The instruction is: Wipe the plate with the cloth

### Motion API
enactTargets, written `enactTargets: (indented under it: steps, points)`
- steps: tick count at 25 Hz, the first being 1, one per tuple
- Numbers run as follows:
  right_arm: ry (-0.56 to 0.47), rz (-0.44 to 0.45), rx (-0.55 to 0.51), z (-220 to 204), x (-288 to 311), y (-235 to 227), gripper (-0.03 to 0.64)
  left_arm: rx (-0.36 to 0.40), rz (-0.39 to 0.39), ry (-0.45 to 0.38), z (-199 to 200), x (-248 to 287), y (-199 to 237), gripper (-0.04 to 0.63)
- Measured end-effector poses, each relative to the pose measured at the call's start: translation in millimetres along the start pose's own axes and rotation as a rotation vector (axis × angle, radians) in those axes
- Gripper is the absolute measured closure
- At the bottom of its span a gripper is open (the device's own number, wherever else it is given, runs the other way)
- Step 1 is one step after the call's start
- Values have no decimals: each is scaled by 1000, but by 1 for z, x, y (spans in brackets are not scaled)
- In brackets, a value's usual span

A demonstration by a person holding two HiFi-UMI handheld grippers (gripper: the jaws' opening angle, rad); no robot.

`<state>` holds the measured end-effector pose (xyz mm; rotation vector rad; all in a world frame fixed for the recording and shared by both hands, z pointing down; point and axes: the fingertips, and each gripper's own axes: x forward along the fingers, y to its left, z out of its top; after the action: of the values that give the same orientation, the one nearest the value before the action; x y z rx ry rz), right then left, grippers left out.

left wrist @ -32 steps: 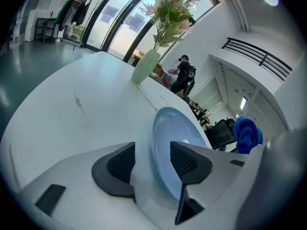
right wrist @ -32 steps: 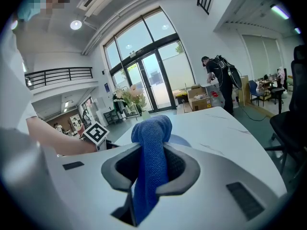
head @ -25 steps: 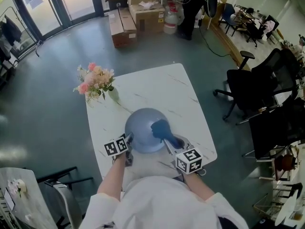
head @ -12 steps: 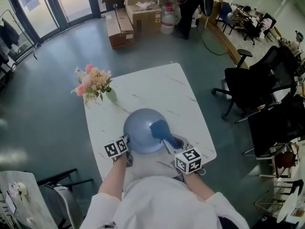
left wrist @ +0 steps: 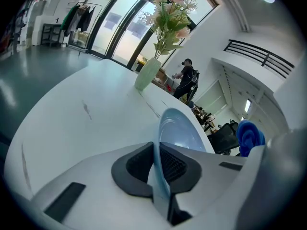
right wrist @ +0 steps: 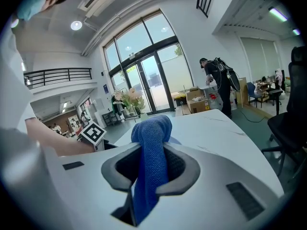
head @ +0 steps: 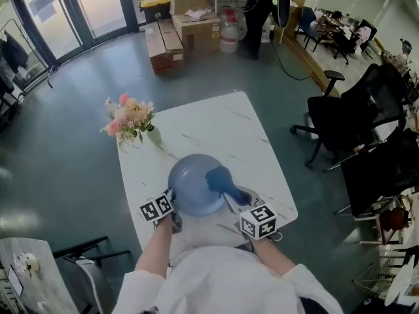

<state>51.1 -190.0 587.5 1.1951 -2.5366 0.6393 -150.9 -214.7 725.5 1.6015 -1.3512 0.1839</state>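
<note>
A pale blue plate (head: 194, 183) lies on the white marble table (head: 216, 126) in front of me. My left gripper (head: 173, 199) is at its near-left rim. In the left gripper view the plate (left wrist: 180, 131) stands edge-on between the closing jaws, and the pads (left wrist: 175, 163) press on its rim. My right gripper (head: 230, 196) reaches in from the near right, shut on a blue cloth (head: 219, 177) that rests over the plate's right part. In the right gripper view the cloth (right wrist: 151, 147) hangs bunched between the jaws.
A vase of pink flowers (head: 134, 118) stands at the table's far left corner. Black office chairs (head: 347, 120) are off to the right. Cardboard boxes (head: 190, 18) and a standing person (head: 258, 5) are far behind. A chair (head: 85, 254) is at near left.
The left gripper has shifted slightly towards the near left at the plate's rim, and the plate now looks tipped so its inside shows. The right gripper and cloth have kept still.
</note>
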Motion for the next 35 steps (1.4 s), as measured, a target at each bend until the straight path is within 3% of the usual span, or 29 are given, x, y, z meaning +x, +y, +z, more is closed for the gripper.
enactTargets:
  steps: [8, 18, 22, 35]
  points:
    - [-18, -3, -10, 5, -4, 1, 523, 10, -46, -72, 11, -24, -20, 552]
    - [-78, 5, -34, 30, -14, 9, 523, 13, -160, -221, 45, -65, -53, 552]
    - [-99, 8, -46, 38, -16, 13, 523, 29, -171, -272, 56, -85, -60, 551]
    - [-134, 19, -129, 61, -13, 27, 523, 168, -199, -427, 89, -135, -92, 552]
